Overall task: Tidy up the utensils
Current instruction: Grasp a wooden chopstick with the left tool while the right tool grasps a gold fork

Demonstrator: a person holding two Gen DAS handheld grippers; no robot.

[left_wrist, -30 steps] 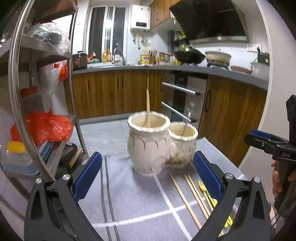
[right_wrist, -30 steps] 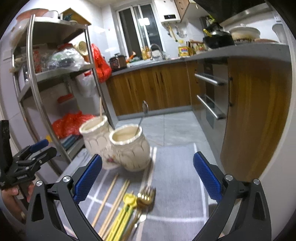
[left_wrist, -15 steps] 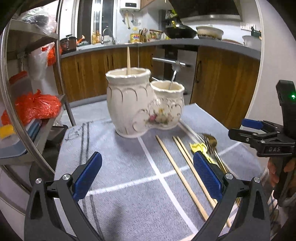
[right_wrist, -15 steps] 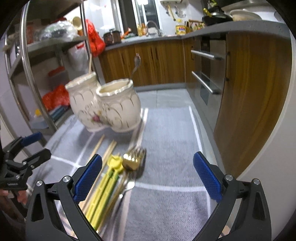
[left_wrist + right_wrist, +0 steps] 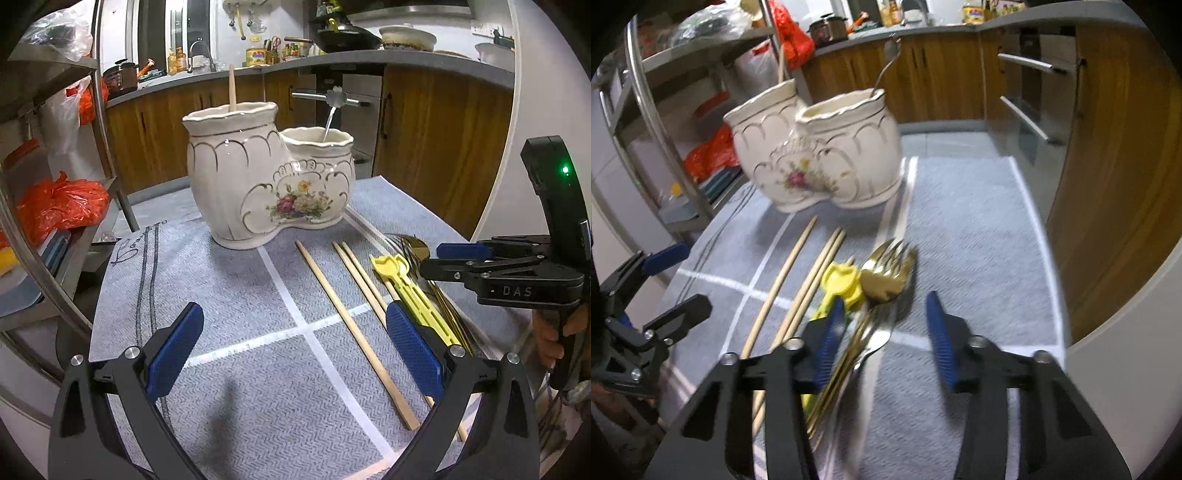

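1. Utensils lie in a loose row on a grey cloth [image 5: 229,295] with white stripes, in front of a white double holder [image 5: 266,184] painted with flowers.
2. Three wooden chopsticks [image 5: 347,325] lie side by side on the cloth, one apart to the left and two touching each other; a fourth pale stick lies close along the holder's right base.
3. Just right of the chopsticks lies a yellow plastic utensil [image 5: 410,291], and beside it a bunch of gold forks [image 5: 886,269] with a silver spoon [image 5: 875,343] under or against them; the bunch is blurred in the right wrist view.
4. The holder's taller left cup holds one wooden stick [image 5: 232,88] standing upright; the lower right cup holds a metal handle [image 5: 330,118] leaning to the right.
5. The left gripper [image 5: 295,354] hovers over the cloth with its jaws spread wide and nothing between them; its right blue pad sits above the chopsticks.
6. The right gripper [image 5: 886,332] points down at the forks and spoon. Its jaws have just been closing, and now stand partly apart around the handles of that bunch; whether the pads press on them I cannot tell.
7. Behind the table are wooden cabinets [image 5: 436,147] and a metal shelf [image 5: 48,206] with an orange bag [image 5: 59,206].
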